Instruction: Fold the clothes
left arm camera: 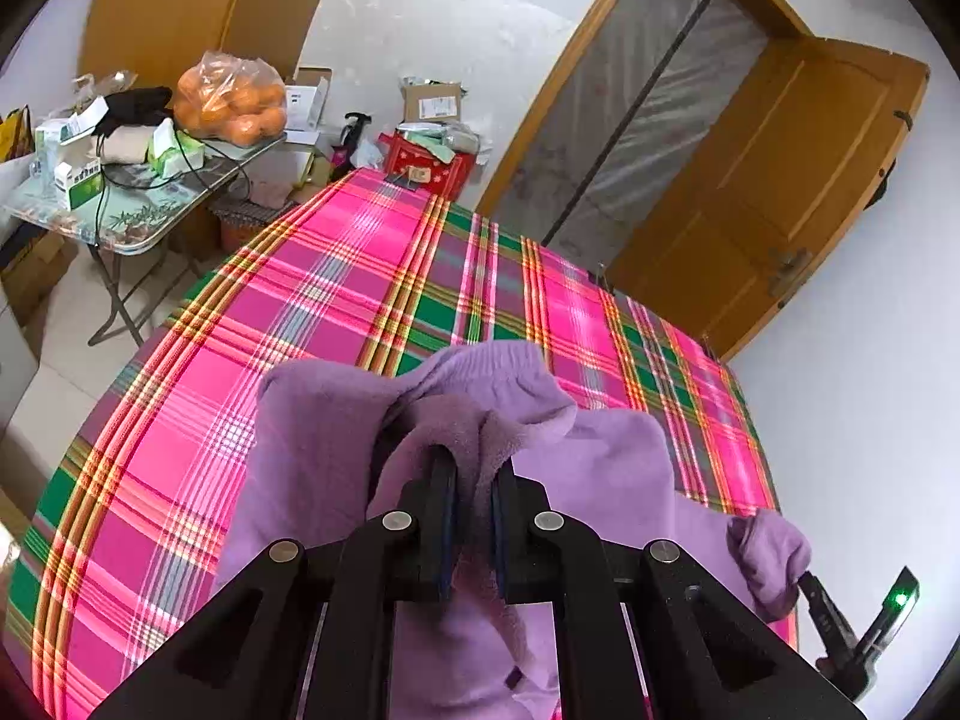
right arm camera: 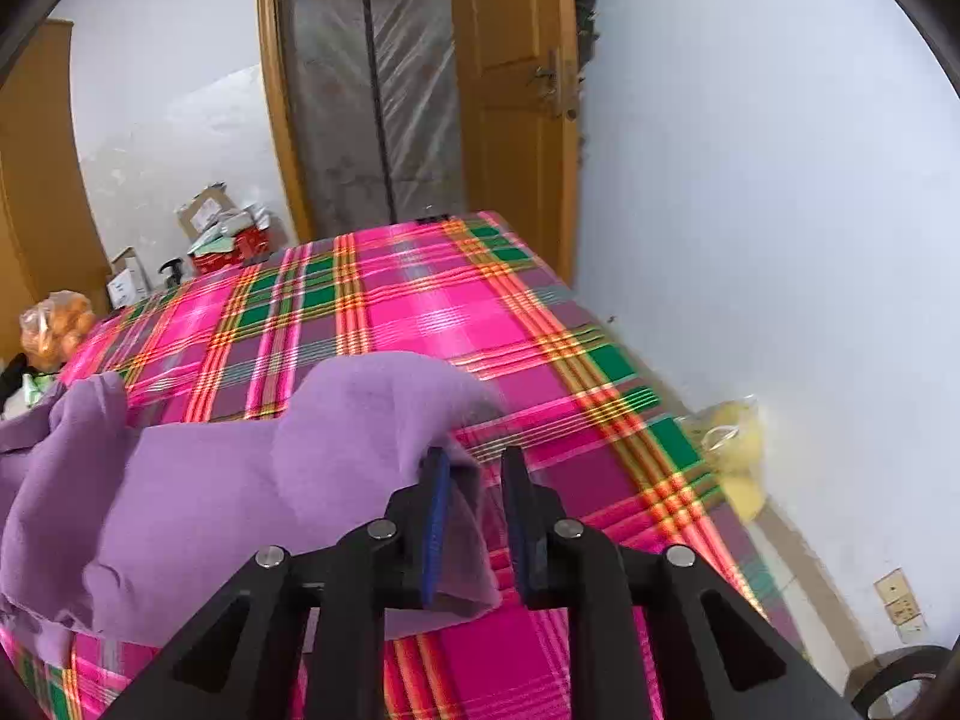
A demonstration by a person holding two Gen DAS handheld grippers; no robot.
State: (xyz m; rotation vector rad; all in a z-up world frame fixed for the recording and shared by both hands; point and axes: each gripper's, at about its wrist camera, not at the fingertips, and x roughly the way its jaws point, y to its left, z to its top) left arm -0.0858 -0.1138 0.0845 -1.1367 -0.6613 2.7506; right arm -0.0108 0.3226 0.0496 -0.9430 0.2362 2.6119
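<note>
My left gripper (left arm camera: 471, 480) pinches the purple garment (left arm camera: 312, 420); my right gripper's (right arm camera: 474, 468) fingers (right arm camera: 435, 480) stand apart, cloth loose between them, over the plaid surface (right arm camera: 420, 300).

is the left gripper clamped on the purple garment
Yes, the left gripper has a fold of the purple garment pinched between its nearly closed jaws.

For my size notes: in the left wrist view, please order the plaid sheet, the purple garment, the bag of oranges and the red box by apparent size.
1. plaid sheet
2. purple garment, enlarged by nearness
3. bag of oranges
4. red box
</note>
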